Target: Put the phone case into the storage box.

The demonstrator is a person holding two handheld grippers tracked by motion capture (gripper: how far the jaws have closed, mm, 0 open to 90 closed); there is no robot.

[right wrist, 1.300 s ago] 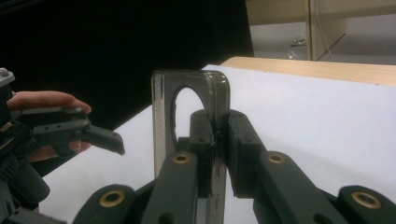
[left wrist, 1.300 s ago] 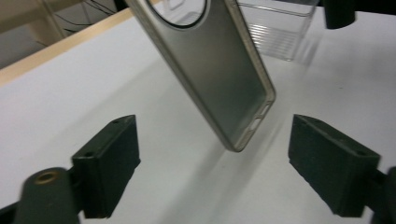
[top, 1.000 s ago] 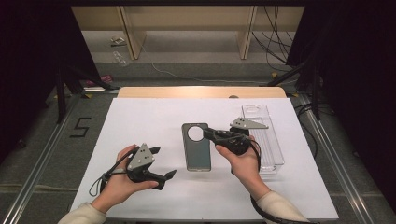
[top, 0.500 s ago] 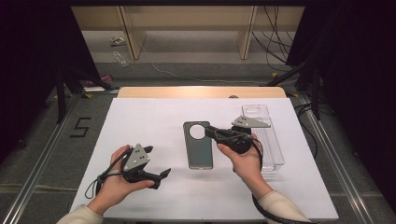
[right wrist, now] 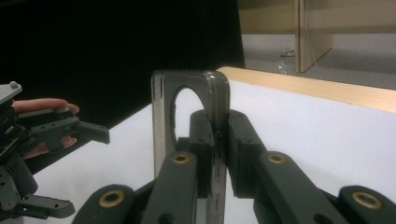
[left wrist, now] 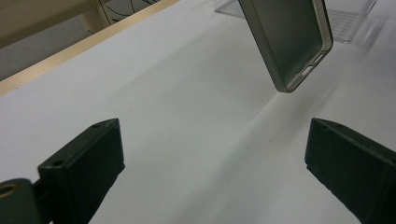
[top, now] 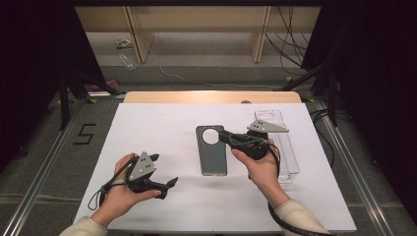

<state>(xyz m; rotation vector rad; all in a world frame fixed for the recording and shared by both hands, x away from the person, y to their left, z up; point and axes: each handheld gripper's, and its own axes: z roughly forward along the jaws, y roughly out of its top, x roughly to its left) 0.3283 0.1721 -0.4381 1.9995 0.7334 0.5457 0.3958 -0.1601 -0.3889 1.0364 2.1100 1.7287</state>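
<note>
Jaws of the left gripper [top: 164, 186] stand wide apart with nothing between them, nearer the person than the phone case [top: 212, 152] and well to its left; the case hangs clear of the white table [top: 147, 128], its edge by the round cutout clamped in the right gripper [top: 222, 136]; beyond the case on its right lies a clear plastic tray [top: 284, 152]

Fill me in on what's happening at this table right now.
A person works with a gripper in each hand over a white table. The right gripper is shut on the side wall of a grey phone case, beside its round camera opening, and the left gripper view shows the case's far end off the surface. The left gripper is open, holding nothing, its fingers aimed toward the case. A clear plastic tray lies to the right.
</note>
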